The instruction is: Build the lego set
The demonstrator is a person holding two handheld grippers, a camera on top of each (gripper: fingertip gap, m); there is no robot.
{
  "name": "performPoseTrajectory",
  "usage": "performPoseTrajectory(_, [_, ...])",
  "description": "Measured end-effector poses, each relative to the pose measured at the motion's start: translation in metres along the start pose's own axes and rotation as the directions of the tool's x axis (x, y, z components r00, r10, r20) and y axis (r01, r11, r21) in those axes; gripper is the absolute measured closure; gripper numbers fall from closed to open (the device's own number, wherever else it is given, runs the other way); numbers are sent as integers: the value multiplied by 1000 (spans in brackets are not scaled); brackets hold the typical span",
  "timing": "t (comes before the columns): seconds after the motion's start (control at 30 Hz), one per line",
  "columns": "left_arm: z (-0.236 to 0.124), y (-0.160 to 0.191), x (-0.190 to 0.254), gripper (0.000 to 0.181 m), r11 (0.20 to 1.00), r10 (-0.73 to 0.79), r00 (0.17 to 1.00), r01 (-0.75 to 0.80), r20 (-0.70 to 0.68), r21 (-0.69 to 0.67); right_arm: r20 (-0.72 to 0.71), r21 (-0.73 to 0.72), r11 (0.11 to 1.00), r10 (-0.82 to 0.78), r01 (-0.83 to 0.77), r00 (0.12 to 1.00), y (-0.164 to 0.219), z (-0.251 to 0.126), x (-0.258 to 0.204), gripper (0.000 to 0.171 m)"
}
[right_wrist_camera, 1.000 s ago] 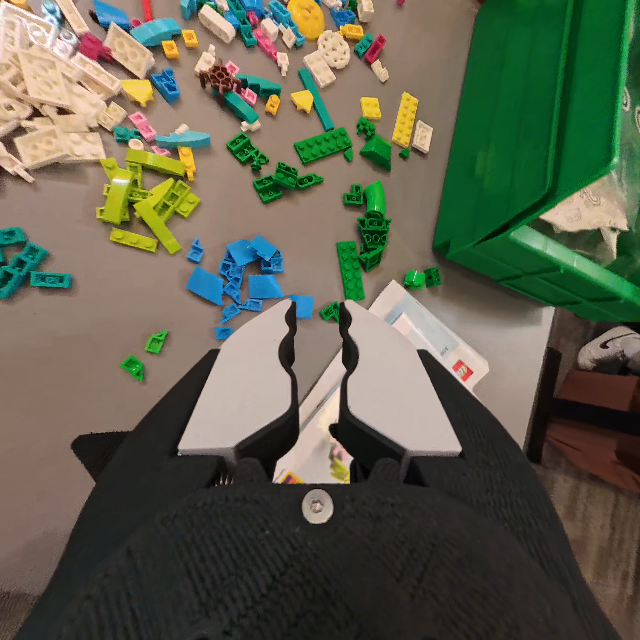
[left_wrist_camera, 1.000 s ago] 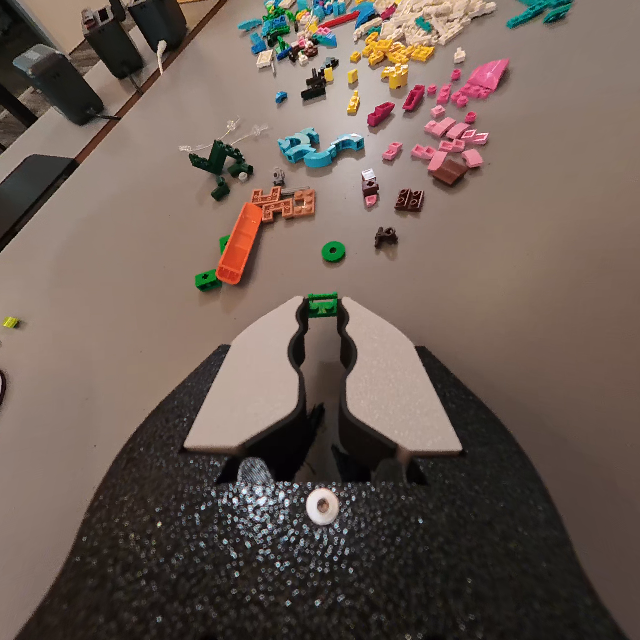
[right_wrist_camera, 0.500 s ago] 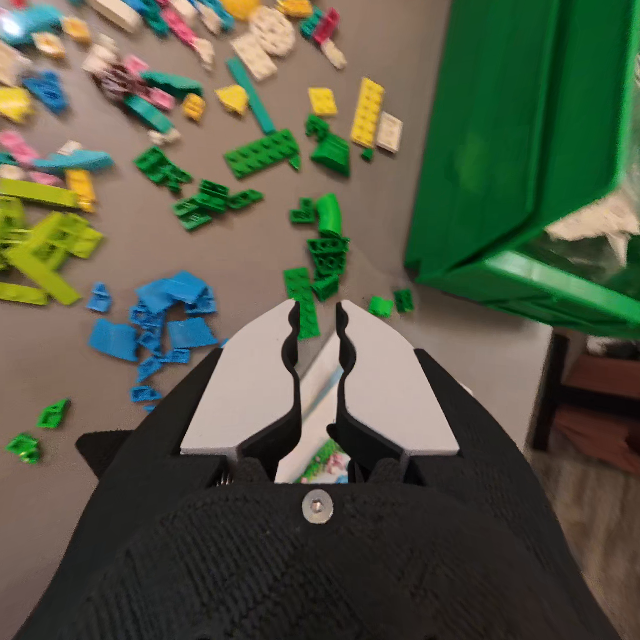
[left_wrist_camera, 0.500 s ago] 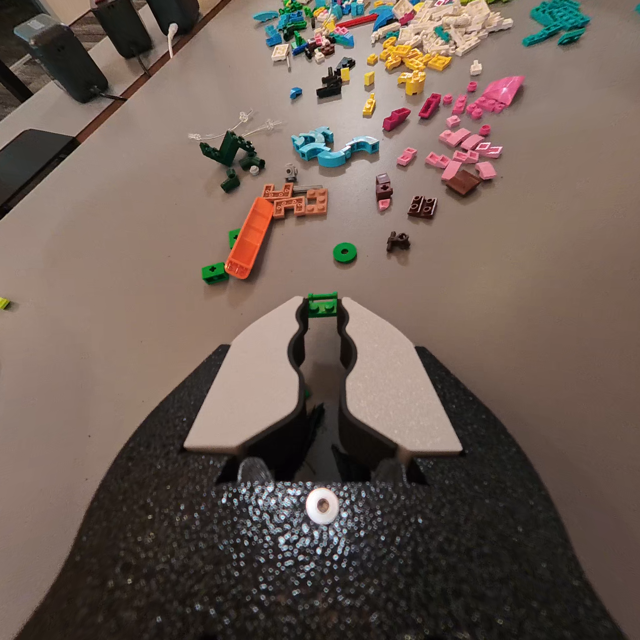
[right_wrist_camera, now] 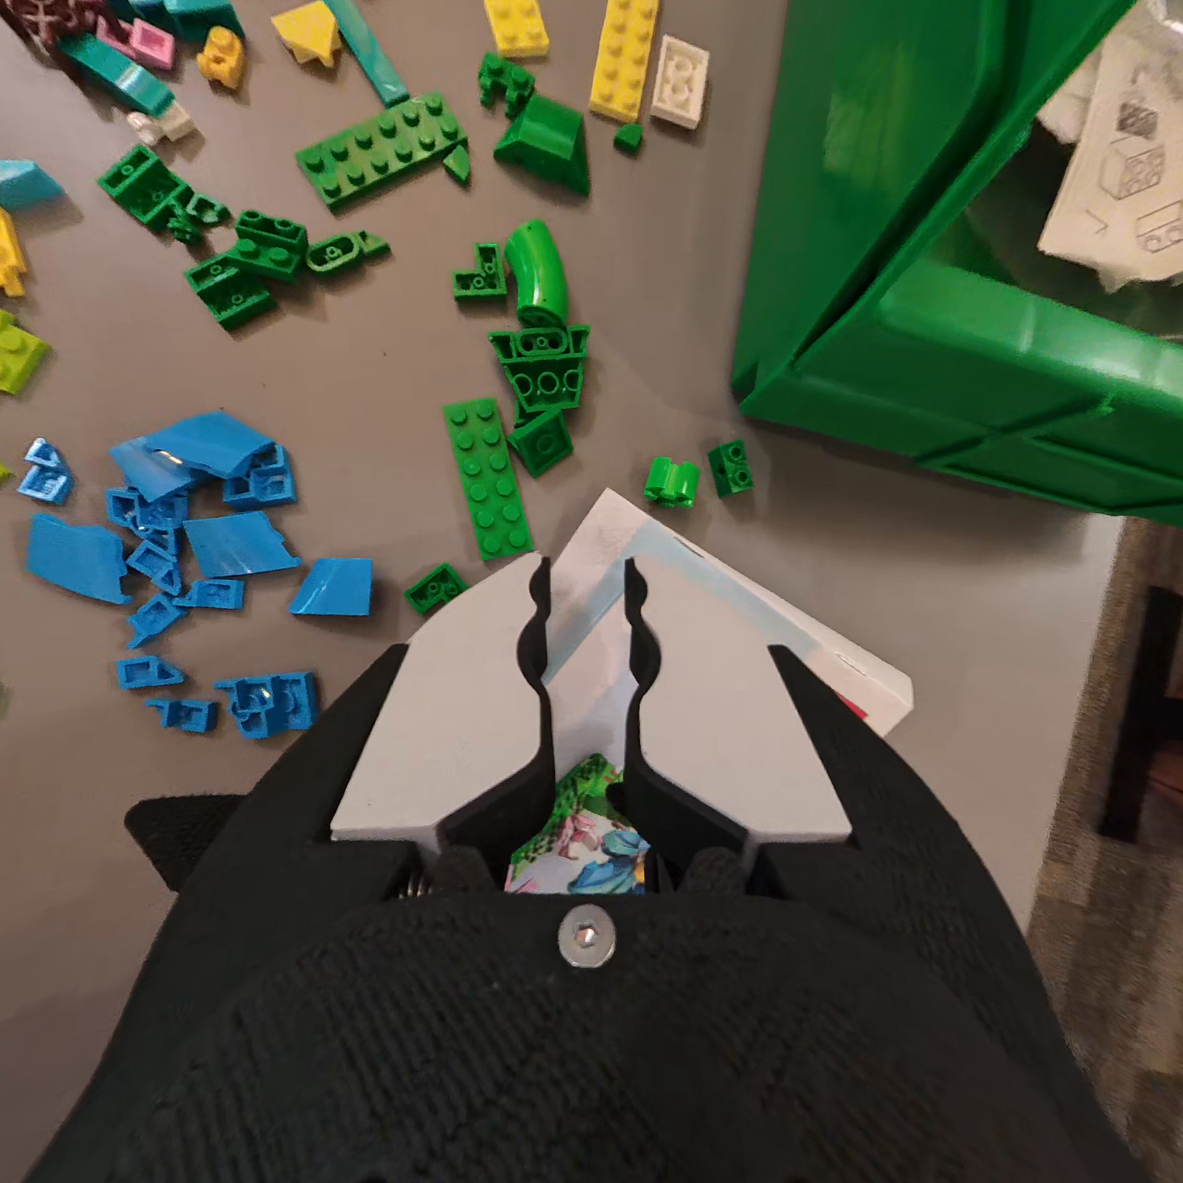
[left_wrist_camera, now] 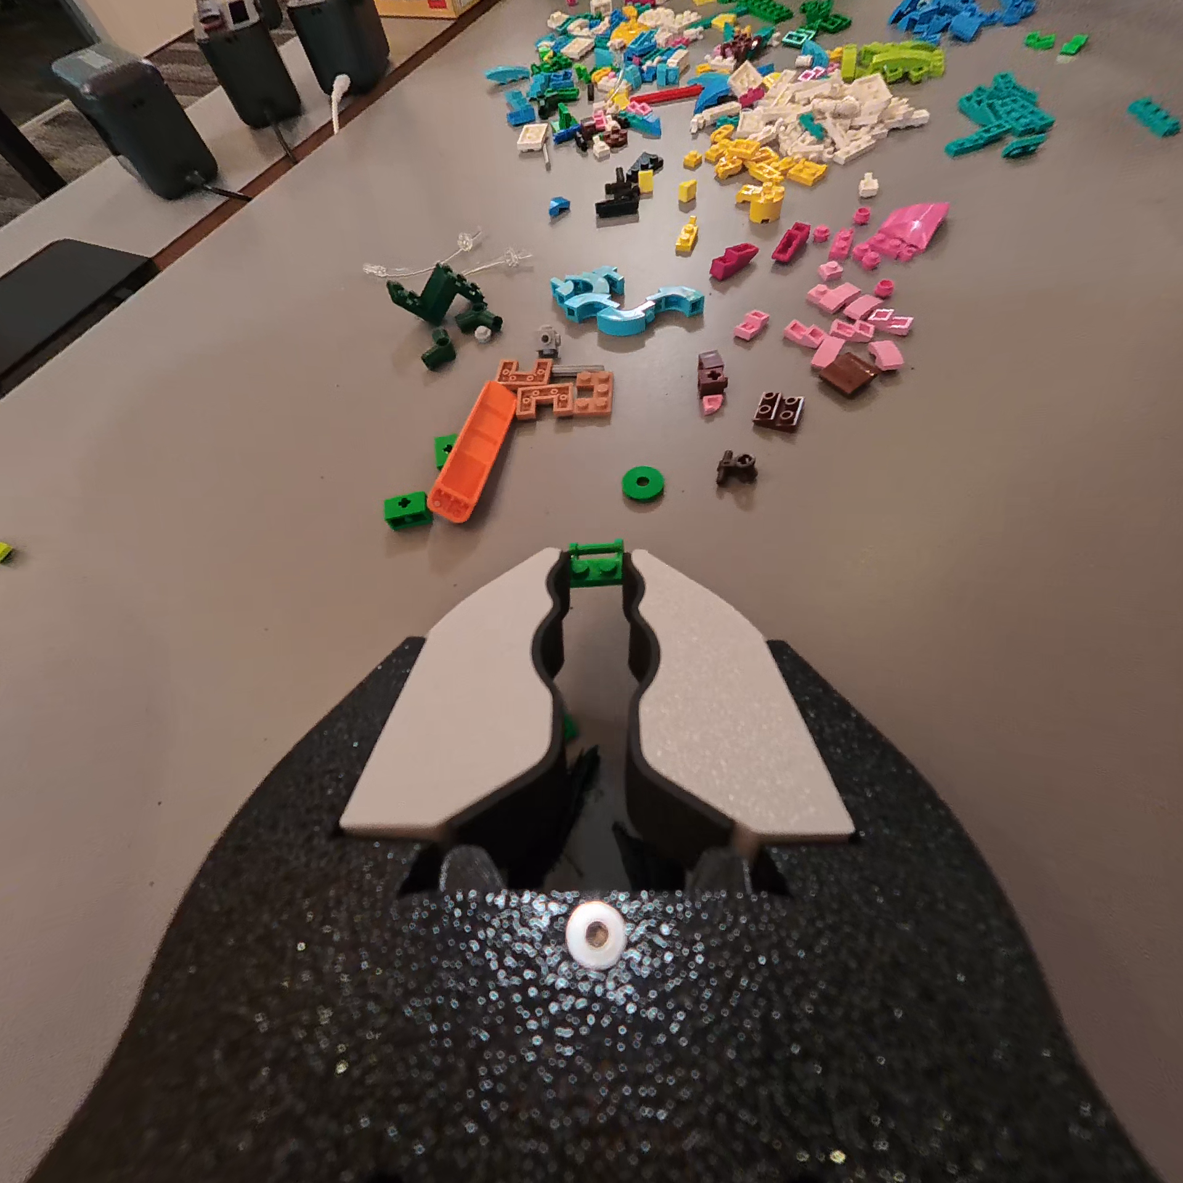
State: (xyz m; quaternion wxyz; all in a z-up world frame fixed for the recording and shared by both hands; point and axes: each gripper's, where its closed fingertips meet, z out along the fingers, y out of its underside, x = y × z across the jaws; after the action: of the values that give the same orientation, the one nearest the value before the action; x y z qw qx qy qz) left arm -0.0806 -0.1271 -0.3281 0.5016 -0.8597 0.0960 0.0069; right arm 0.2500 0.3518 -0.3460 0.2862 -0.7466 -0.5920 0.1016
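Note:
My left gripper (left_wrist_camera: 596, 563) is shut on a small green brick (left_wrist_camera: 596, 567) and holds it above the grey table (left_wrist_camera: 192, 576). Ahead of it lie a green ring (left_wrist_camera: 642, 481), an orange curved piece (left_wrist_camera: 475, 443) and tan plates (left_wrist_camera: 557, 392). My right gripper (right_wrist_camera: 584, 570) is open and empty, low over the white instruction booklet (right_wrist_camera: 704, 602). Just beyond its tips lie a long green plate (right_wrist_camera: 488, 476), a small green piece (right_wrist_camera: 435, 587) and a stack of green bricks (right_wrist_camera: 541, 365). Blue pieces (right_wrist_camera: 185, 544) lie to its left.
A green bin (right_wrist_camera: 960, 288) holding paper sheets stands at the right, close to the table's edge (right_wrist_camera: 1101, 640). Sorted piles of coloured bricks (left_wrist_camera: 800, 115) fill the far table. Dark boxes with cables (left_wrist_camera: 141, 128) stand at the left on another table. My hands' fingertips stand some 60 cm from each other. Measured from the fingertips, the orange curved piece (left_wrist_camera: 475, 443) is 8 cm or so from the left gripper and 55 cm from the right.
My right gripper has dropped closer to the table and its jaws have opened wider over the booklet. My left gripper keeps its green brick and has tilted up a little.

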Motion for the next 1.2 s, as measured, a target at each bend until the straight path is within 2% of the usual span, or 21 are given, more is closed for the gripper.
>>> performPoseTrajectory(0.27, [1, 1, 1, 166, 1000, 1, 1000, -1, -6, -8, 92, -2, 1000, -12, 12, 996, -1, -2, -20, 158])
performPoseTrajectory(0.37, [1, 1, 1, 166, 1000, 0, 1000, 0, -8, -8, 81, 21, 1000, -22, 21, 996, -8, 0, -20, 158])
performPoseTrajectory(0.53, [1, 2, 2, 166, 1000, 11, 1000, -11, -12, -15, 131, 133, 982, 117, -135, 984, -34, 13, -18, 156])
performPoseTrajectory(0.6, [1, 2, 3, 166, 1000, 17, 1000, -17, -12, -16, 131, 121, 978, 153, -169, 980, -33, 20, -15, 153])
performPoseTrajectory(0.67, [1, 2, 3, 166, 1000, 22, 1000, -22, -12, -16, 71, 107, 981, 154, -161, 986, -31, 24, -8, 153])
performPoseTrajectory(0.83, [2, 2, 4, 166, 1000, 22, 1000, -23, -16, -19, -127, 36, 996, 83, -79, 988, -27, 24, 13, 168])
performPoseTrajectory(1.0, [1, 2, 4, 166, 1000, 20, 1000, -21, -19, -19, -39, 65, 994, 86, -83, 996, -42, 17, -1, 164])
performPoseTrajectory(1.1, [1, 2, 4, 166, 1000, 21, 1000, -21, -20, -19, -35, -42, 999, 26, -28, 999, -34, 21, -5, 171])
performPoseTrajectory(1.2, [1, 2, 4, 166, 1000, 22, 1000, -23, -21, -20, -33, -126, 992, -32, 28, 999, -29, 29, -8, 171])
